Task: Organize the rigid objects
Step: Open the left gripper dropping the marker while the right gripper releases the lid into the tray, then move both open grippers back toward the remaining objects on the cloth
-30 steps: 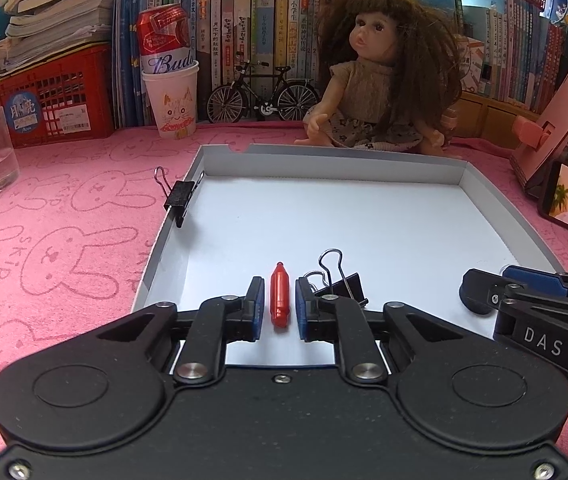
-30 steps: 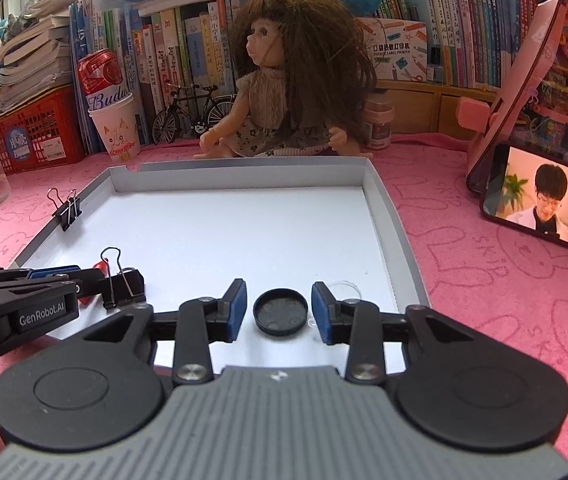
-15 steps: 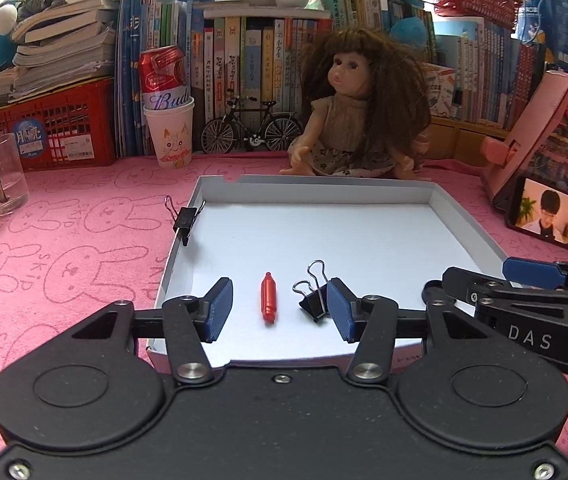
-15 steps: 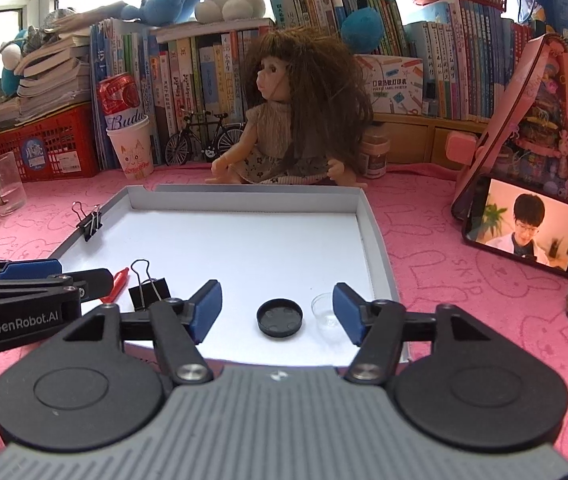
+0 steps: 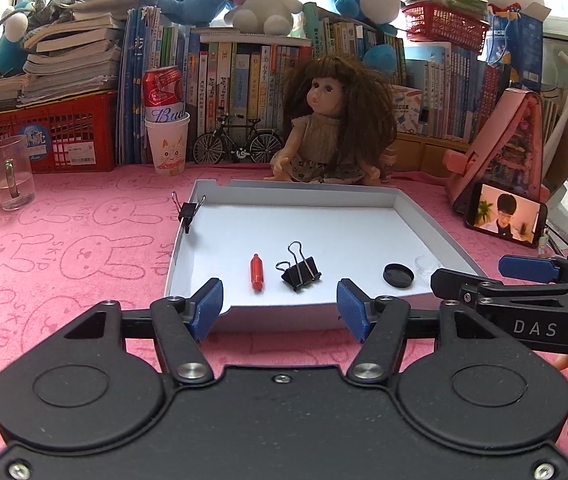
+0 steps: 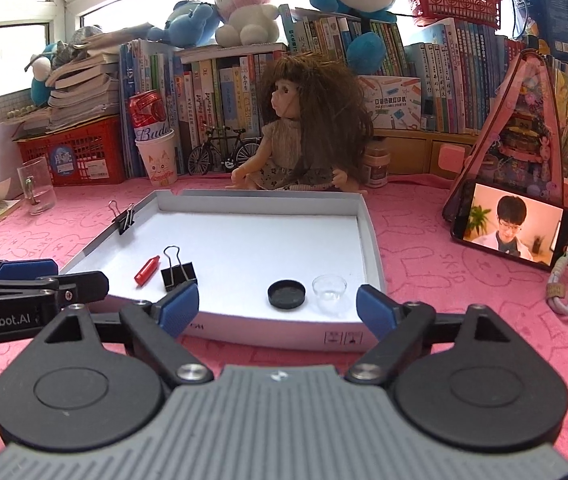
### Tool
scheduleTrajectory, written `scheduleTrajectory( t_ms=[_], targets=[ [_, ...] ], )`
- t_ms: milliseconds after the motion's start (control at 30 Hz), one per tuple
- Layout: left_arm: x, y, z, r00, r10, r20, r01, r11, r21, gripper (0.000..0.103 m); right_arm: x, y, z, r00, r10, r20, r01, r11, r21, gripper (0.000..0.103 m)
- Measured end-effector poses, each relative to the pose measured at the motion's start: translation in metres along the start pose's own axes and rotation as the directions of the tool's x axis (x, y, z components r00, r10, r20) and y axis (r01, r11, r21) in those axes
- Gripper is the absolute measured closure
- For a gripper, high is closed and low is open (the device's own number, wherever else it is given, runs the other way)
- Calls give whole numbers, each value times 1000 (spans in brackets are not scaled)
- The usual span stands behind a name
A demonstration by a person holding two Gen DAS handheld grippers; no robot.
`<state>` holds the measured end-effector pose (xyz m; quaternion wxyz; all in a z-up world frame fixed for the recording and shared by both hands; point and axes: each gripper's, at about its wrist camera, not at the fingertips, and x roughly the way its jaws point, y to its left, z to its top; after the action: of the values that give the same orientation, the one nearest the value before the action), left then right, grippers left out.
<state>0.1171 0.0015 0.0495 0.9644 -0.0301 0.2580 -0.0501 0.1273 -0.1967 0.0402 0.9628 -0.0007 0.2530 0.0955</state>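
Observation:
A shallow white tray (image 5: 428,224) (image 6: 370,236) lies on the pink cloth. Near its front edge lie a small red cap-like piece (image 5: 257,272) (image 6: 147,270), a black binder clip (image 5: 301,271) (image 6: 179,273), a black round lid (image 5: 398,275) (image 6: 286,295) and a small clear cup (image 5: 424,264) (image 6: 329,288). Another binder clip (image 5: 187,211) (image 6: 125,219) is clamped on the tray's left rim. My left gripper (image 5: 279,310) hangs just short of the tray's front edge, jaws opening with nothing between them. My right gripper (image 6: 277,310) also sits before the tray, jaws opening and empty.
A doll (image 5: 330,128) sits behind the tray, with a model bicycle (image 5: 237,144), a paper cup holding a can (image 5: 165,140), a red basket (image 5: 47,136) and rows of books. A glass mug (image 5: 11,178) stands at left. A phone (image 5: 506,220) leans on a pink stand at right.
Both grippers have pulled back from the tray and risen a little, their jaws spreading. The red piece and the black lid, earlier between the jaws, now lie free in the tray.

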Motion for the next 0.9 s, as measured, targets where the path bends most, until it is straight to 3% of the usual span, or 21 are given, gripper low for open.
scheduleTrajectory(
  t_ms=[400,900],
  targets=[
    [-45,-14,-39,999,-23,49,18,996,85,36,-37,2,-36,1000,-2,25,4,999,-46,3],
    [-65,-12,-81,998,-42,36,37,992,120,36,-60,-16,-79,998,-52,35,54,998,-41,2]
  ],
)
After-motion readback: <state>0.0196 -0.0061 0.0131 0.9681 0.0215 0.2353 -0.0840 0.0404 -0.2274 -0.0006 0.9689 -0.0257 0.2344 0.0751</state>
